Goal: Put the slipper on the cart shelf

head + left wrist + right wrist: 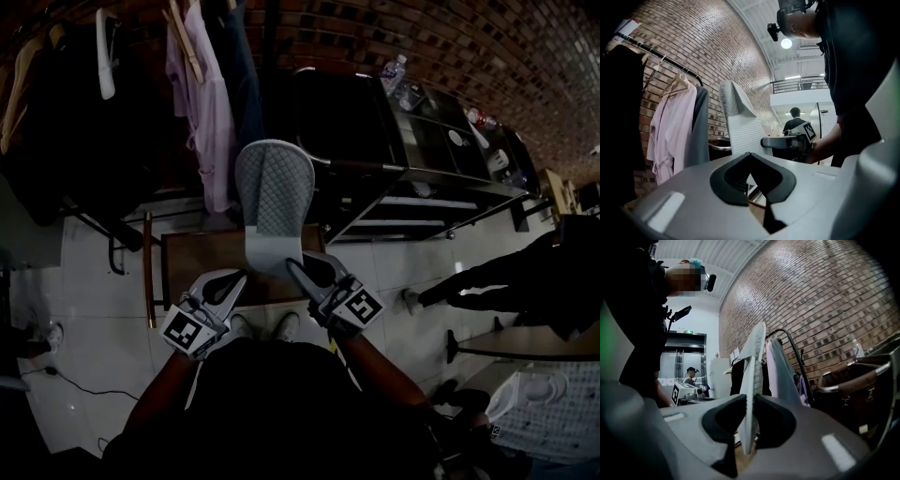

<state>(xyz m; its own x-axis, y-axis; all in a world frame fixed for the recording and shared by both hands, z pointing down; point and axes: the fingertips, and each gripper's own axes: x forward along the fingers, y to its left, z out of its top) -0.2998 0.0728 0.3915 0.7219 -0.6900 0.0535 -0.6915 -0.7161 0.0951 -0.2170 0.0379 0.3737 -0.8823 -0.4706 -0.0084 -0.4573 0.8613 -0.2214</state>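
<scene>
Brick wall (469, 47) and pale floor tiles (103, 309) are noted around the work area. The slipper (274, 192) is held upright at 12 o'clock, pinched at its heel end by the right gripper (750, 401). The left gripper (750, 155) is pressed together, empty, just beside that heel. The cart (441, 141) is seen at 2 o'clock, apart from the slipper.

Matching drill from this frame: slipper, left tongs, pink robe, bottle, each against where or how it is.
1 slipper
2 left tongs
3 pink robe
4 bottle

A hanging from the rail
B on top of the cart
C shut, nothing between them
D clamped in the right tongs

Pairs: 1-D, 2-C, 3-A, 4-B
</scene>
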